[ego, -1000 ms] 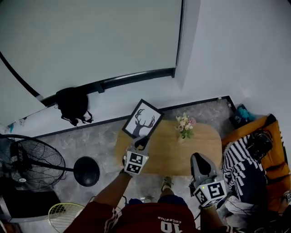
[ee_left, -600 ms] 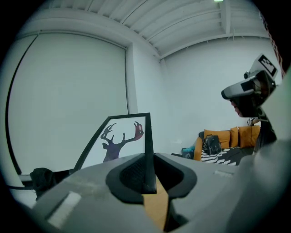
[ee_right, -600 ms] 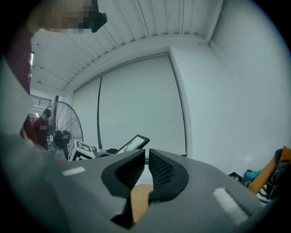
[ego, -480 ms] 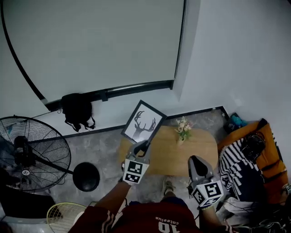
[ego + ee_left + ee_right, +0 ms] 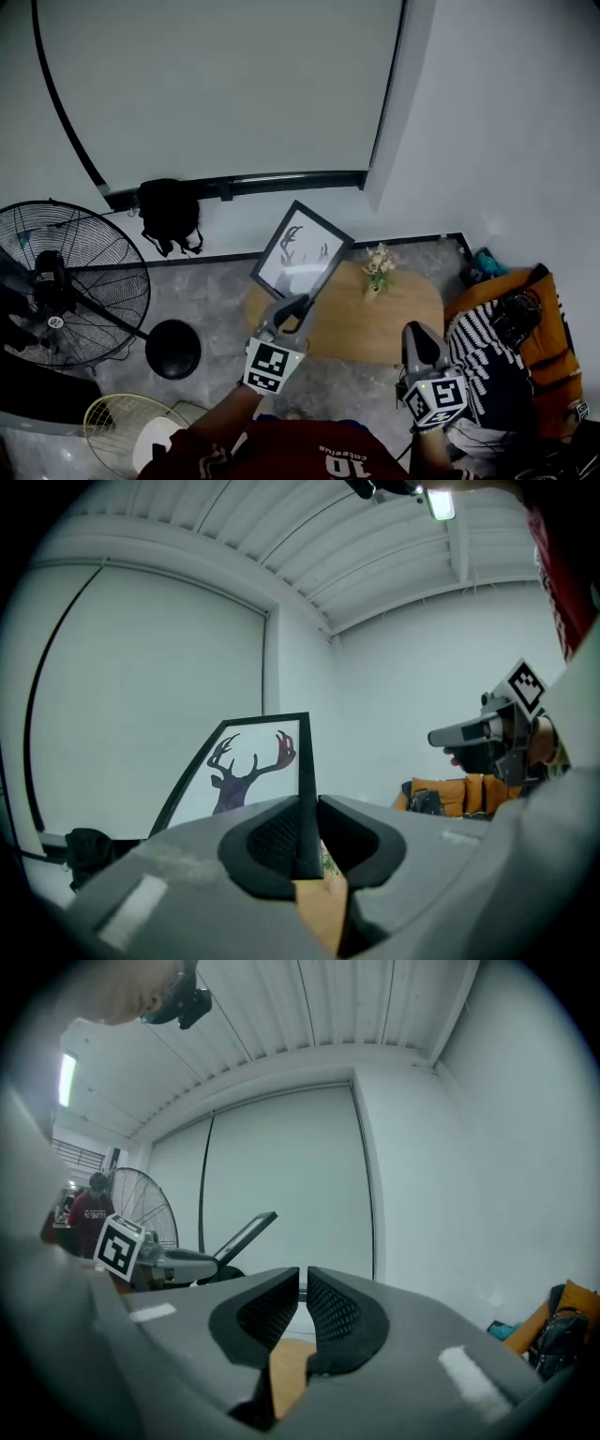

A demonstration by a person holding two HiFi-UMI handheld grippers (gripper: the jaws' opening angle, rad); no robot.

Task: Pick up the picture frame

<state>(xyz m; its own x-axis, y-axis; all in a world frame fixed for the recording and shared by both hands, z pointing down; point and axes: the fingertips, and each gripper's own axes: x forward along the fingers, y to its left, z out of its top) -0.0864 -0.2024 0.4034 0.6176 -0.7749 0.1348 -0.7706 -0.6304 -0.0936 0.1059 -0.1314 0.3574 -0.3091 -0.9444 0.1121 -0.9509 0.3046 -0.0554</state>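
Two hand-held grippers are in view. The left hand-held gripper (image 5: 298,306) clamps an edge of the picture frame (image 5: 302,251), which is held tilted in the air over the left end of the wooden counter (image 5: 394,323). The right hand-held gripper (image 5: 415,330) holds nothing, its jaws drawn nearly together.

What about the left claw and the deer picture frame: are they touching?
Touching. In the left gripper view, both jaws of the left gripper press on the picture frame's black edge, no gap.
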